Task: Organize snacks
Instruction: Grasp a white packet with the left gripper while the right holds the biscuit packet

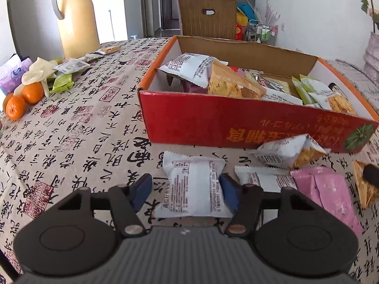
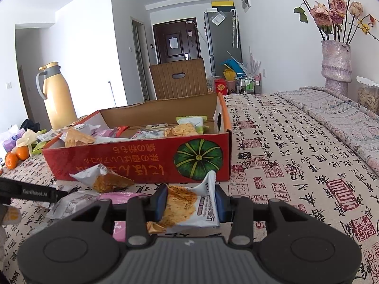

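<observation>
Snacks: right tool [image 2: 191,202] pinches crinkly white cracker packet [image 2: 187,207], light, crushable; left tool [image 1: 187,190] wide around white pillow packet [image 1: 193,185], lower centre, grab mid-body.

Hidden and cut-off parts of the snack scene

In the left wrist view the box [image 1: 213,123] wall hides the lower snacks inside, its right end runs off the frame, and packet [image 1: 193,184] print is too small to read. In the right wrist view, lower left, the gripper body covers most of the pink packet [image 2: 118,232]; the vase [image 2: 336,66] flowers are cropped at upper right.
</observation>
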